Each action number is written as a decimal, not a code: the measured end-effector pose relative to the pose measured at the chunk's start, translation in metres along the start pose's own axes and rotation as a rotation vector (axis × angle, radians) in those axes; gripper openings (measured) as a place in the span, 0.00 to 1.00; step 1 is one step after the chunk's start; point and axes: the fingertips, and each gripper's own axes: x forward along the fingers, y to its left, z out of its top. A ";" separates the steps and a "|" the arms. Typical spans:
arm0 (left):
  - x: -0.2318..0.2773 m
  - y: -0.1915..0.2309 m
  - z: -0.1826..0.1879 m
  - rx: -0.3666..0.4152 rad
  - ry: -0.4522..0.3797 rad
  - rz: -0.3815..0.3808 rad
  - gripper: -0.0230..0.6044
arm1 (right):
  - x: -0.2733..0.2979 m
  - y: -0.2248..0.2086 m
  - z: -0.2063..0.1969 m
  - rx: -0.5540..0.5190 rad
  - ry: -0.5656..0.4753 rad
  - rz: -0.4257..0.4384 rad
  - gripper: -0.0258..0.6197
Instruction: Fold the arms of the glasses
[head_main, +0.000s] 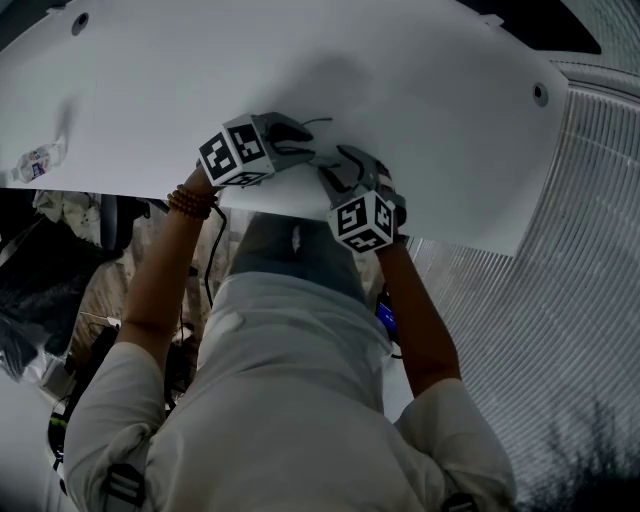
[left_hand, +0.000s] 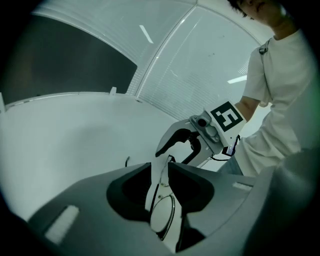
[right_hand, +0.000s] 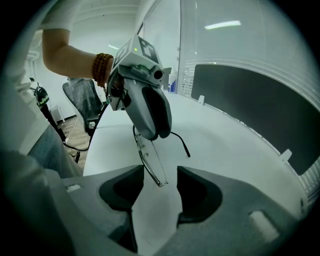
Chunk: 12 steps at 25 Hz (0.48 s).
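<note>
A: Looking along the left gripper (left_hand: 160, 169): clamps the glasses (left_hand: 162, 215) by the frame, with one lens (left_hand: 161, 220) in the gap between the jaws.

B: Confirmed from the right gripper (right_hand: 160, 175). Stands open, with the frame's outer corner between the jaws and touching neither.

A: Anything seen only there?

B: One arm (right_hand: 181, 145) of the glasses, unfolded, sticking out past the left gripper above the white table (right_hand: 225, 150).

A: And from the head view?

B: Shows both grippers close together over the table's near edge, hiding the glasses. Also catches a small bottle-like thing (head_main: 35, 160) at the table's far left, contents too blurred to tell.
</note>
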 end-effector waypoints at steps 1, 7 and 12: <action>0.001 -0.002 0.001 0.007 0.001 -0.011 0.21 | 0.000 -0.001 0.000 0.002 0.000 -0.001 0.36; -0.020 0.029 0.022 -0.051 -0.132 0.115 0.19 | 0.002 -0.002 0.000 -0.005 0.007 -0.002 0.36; -0.012 0.039 0.010 -0.092 -0.076 0.044 0.23 | 0.002 -0.002 0.000 -0.004 0.008 -0.003 0.36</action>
